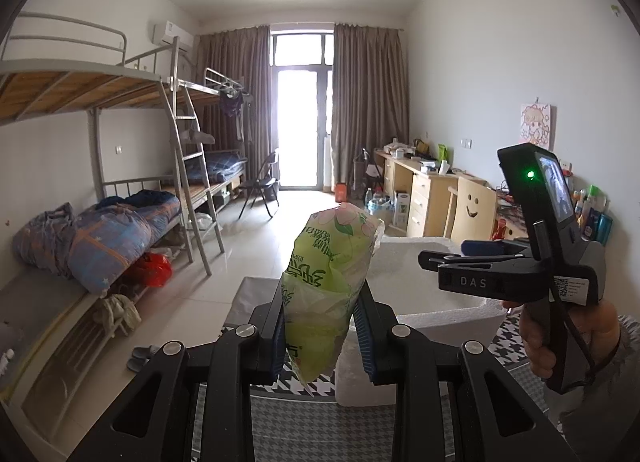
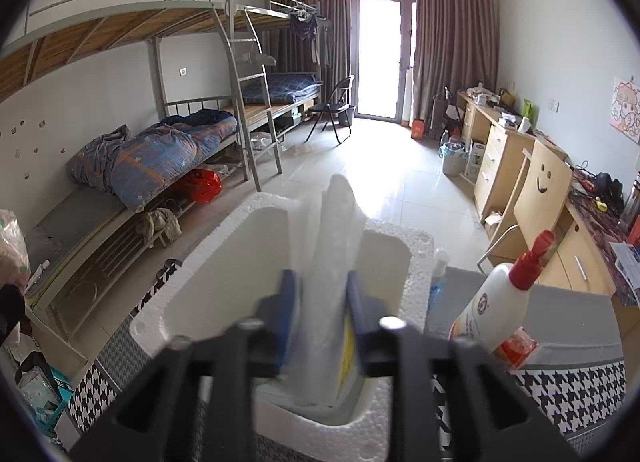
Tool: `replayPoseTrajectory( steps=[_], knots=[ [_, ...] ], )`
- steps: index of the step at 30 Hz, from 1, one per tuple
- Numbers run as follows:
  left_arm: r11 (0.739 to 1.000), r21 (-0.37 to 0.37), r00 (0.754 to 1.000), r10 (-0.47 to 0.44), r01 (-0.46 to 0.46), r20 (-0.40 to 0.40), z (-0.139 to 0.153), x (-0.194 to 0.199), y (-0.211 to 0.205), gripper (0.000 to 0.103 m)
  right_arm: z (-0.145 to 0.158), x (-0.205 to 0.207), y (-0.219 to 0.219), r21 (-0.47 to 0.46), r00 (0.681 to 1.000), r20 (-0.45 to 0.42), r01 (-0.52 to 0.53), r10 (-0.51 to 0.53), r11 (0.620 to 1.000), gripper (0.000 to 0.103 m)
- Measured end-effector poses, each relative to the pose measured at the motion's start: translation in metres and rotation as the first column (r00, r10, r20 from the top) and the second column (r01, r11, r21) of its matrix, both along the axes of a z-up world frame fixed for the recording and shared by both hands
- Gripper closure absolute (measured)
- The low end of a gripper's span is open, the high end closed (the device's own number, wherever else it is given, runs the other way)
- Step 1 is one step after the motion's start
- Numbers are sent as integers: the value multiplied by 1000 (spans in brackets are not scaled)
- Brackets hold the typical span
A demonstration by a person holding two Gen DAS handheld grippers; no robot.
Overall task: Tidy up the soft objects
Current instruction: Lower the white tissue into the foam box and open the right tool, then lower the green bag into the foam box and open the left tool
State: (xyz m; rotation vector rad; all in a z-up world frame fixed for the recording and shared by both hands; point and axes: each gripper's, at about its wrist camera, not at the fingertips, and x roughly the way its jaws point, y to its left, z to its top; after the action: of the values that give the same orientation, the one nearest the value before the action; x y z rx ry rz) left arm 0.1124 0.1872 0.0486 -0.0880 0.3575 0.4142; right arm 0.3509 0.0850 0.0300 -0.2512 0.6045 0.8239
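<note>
In your right wrist view the hand-held gripper (image 2: 318, 302) is smeared by blur, so you cannot tell whether its pads (image 2: 290, 298) press the white packet (image 2: 334, 262), whose lower end is hidden behind them. At the left edge a pale bag (image 2: 14, 246) is cut off. In your left wrist view the green packet (image 1: 328, 282) hides part of the foam box (image 1: 432, 286).

The left tool (image 1: 322, 336) stood clamped on what it held. The right tool (image 2: 320, 314), gripped by a hand (image 1: 560, 338), had jaws parted, pointing downward.
</note>
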Motion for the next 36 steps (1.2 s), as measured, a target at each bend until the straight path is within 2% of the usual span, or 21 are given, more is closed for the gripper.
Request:
replayPoseTrajectory(
  steps=[1,2,15,27,29,36],
  knots=[
    [1000,0,1000,-2,2,-1,0,1,0,72,1,0,-2,10,1000,-2,1,-1,1000,37],
    [1000,0,1000,-2,2,-2,0,1,0,72,3,-1,-3,20,1000,4,2,-2,1000,31],
    [999,-11,999,-36,36,-13,4,20,4,72,12,-4,-21,42,1000,14,11,-11,999,30],
    [997,-8,996,-77,77,-32,7,44,-3,72,18,-9,-43,76,999,31,11,-14,997,17],
    [997,-10,996,-83,83,-37,7,47,-3,72,18,-11,-48,83,999,38,17,-20,996,11],
    [994,-25,993,-107,105,-58,5,62,-9,72,19,-14,-60,88,998,55,20,-25,996,8]
  ],
)
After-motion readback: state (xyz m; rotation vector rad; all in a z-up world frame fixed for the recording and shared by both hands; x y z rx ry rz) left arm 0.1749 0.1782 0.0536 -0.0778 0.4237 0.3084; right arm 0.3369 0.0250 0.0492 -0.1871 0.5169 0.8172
